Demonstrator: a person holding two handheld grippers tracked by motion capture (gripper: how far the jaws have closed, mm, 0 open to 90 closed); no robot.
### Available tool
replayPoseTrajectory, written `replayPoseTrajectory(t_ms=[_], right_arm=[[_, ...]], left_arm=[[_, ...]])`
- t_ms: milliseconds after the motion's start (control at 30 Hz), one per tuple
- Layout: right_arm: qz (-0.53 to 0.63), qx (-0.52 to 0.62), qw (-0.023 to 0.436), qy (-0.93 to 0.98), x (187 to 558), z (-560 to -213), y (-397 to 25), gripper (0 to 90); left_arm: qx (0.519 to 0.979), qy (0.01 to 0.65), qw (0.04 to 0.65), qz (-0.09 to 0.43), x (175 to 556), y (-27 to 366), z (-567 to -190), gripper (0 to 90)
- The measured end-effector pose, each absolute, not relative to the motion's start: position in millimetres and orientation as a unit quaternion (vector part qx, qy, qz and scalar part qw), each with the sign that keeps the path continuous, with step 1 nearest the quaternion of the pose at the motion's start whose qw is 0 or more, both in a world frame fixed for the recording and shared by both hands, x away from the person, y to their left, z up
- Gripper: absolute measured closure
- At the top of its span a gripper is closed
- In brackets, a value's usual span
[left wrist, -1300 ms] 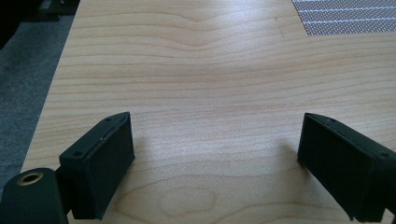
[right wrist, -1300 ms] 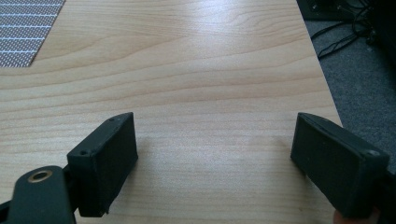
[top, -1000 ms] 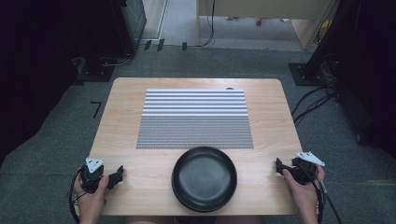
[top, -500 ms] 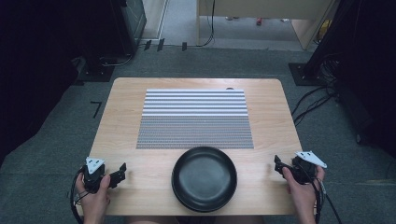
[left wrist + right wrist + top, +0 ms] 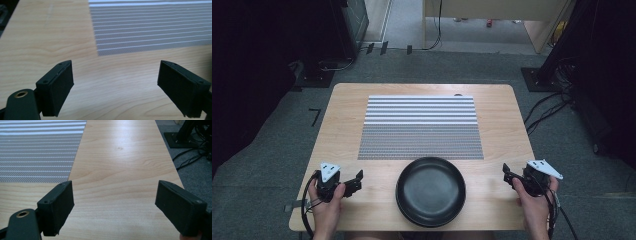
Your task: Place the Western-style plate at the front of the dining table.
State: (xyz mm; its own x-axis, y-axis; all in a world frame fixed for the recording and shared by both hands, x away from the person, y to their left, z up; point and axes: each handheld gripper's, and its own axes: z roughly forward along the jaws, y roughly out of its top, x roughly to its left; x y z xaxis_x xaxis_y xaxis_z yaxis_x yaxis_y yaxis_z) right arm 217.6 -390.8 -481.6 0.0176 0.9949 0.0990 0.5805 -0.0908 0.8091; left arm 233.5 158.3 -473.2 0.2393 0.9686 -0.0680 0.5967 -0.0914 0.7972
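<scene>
- We see a black bowl near the front edge of the wooden worktop, midway between the two hands; nothing touches it
- Just behind the bowl lies a striped grey-and-white mat; the bowl's far rim meets the mat's near edge
- We hold the left gripper over the worktop's front left corner, well apart from the bowl; its jaws stand wide open with bare wood between them
- We hold the right gripper at the front right, also well apart from the bowl; its jaws are spread wide too and grip nothing
</scene>
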Motion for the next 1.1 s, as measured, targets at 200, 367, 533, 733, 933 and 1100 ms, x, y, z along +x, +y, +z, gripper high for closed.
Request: replayPoseTrajectory(t_ms=[200,367,533,733,933,1100], right_arm=[[0.357,0.654,0.289,0.601,219,-471,-389,14.9],[0.359,0.666,0.289,0.586,224,-462,-388,15.8],[0.361,0.672,0.296,0.575,234,-451,-382,16.3],[0.388,0.665,0.28,0.573,240,-443,-370,16.5],[0.398,0.67,0.24,0.579,240,-451,-362,16.6],[0.392,0.666,0.229,0.591,236,-459,-354,16.6]], left_arm=[[0.708,0.545,0.377,0.242,243,136,-465,13.0],[0.714,0.538,0.381,0.234,250,121,-459,13.0],[0.715,0.53,0.393,0.231,256,109,-453,13.0],[0.719,0.522,0.403,0.22,259,96,-452,13.0],[0.726,0.515,0.405,0.209,259,89,-456,13.0],[0.735,0.509,0.403,0.196,254,81,-462,13.0]])
